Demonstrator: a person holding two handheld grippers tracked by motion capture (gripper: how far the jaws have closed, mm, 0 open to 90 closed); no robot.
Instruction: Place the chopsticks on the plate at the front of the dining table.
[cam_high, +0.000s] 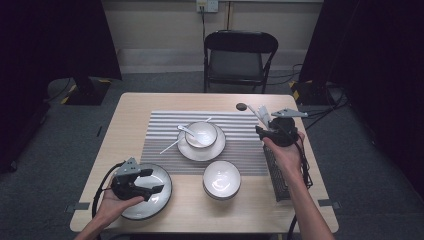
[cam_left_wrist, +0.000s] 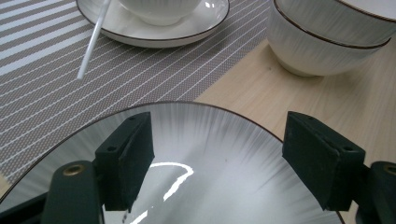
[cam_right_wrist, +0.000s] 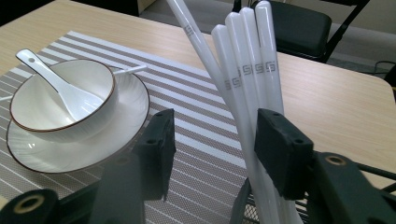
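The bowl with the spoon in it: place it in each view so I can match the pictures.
High view: bowl with the spoon at mat centre, on its saucer.
Left gripper view: bowl's underside at the top edge, on the saucer.
Right gripper view: at left, spoon inside.
Shared landmark: the striped placemat.

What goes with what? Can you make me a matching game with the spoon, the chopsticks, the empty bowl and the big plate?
1 spoon
2 chopsticks
3 empty bowl
4 big plate

a under the left gripper
b between the right gripper's jaws
c on bare wood, in front of the placemat
d inside the bowl on the saucer

Pairs: 1-d, 2-b, 3-c, 4-a
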